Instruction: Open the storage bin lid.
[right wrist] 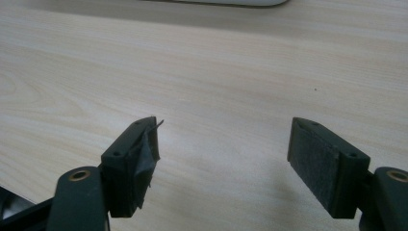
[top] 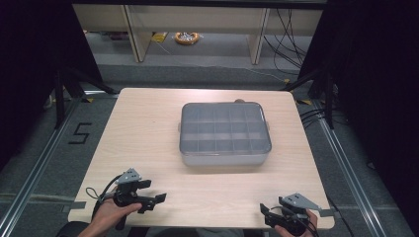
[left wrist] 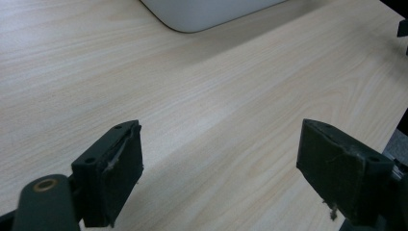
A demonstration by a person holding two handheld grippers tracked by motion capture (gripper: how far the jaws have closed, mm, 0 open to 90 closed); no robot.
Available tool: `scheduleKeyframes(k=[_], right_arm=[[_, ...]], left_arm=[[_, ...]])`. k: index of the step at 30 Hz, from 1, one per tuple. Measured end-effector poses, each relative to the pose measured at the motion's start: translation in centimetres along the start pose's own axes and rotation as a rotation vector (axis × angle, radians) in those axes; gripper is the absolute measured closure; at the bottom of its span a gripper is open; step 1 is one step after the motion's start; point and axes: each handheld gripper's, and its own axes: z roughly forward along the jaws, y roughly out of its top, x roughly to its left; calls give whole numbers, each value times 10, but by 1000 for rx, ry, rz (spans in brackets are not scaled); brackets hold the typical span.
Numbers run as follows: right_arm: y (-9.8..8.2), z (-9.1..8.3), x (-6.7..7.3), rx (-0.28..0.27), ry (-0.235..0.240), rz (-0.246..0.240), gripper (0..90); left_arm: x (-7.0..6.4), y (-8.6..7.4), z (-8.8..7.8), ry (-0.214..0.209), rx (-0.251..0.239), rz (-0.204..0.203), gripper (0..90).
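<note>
A grey plastic organiser box (top: 226, 133) with a clear lid and several compartments lies shut in the middle of the light wooden table (top: 148, 123). My left gripper (top: 154, 191) rests near the front left edge, held by a hand, jaws wide apart with nothing between them. My right gripper (top: 267, 213) sits at the front right edge, also open and empty. In the left gripper view its own jaws (left wrist: 221, 168) frame bare wood, with the box's rounded corner (left wrist: 202, 14) ahead. In the right gripper view the jaws (right wrist: 223, 154) stand apart over bare wood, and the box's lower edge (right wrist: 231, 2) lies far ahead.
Dark grey floor with metal rails (top: 44, 158) surrounds the table. Wooden shelving legs (top: 136, 34) and cables (top: 291, 39) stand behind it. A yellow roll (top: 187, 37) lies on the floor at the back. Black curtains hang on both sides.
</note>
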Motion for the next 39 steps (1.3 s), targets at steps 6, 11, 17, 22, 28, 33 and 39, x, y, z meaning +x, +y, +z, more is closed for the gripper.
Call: scheduleKeyframes(k=[6, 11, 17, 22, 28, 33, 39], right_arm=[[0, 1, -1, -3, 8, -11, 271], [0, 2, -4, -11, 14, -43, 269], [0, 3, -6, -35, 35, -32, 265], [0, -2, -3, -20, 24, 34, 256], [6, -3, -11, -112, 32, 67, 273], [24, -7, -21, -209, 14, 94, 271], [41, 1, -25, -204, 67, 161, 247]], left_arm=[[1, 0, 0, -2, -3, -13, 159], [3, 0, 0, -2, 6, -32, 159], [3, 0, 0, -6, 0, -35, 159], [3, 0, -1, -1, -6, -36, 159], [4, 2, 2, -45, -16, -109, 168], [6, 10, 6, -31, -35, -116, 175], [8, 24, 8, -43, -57, -122, 180]])
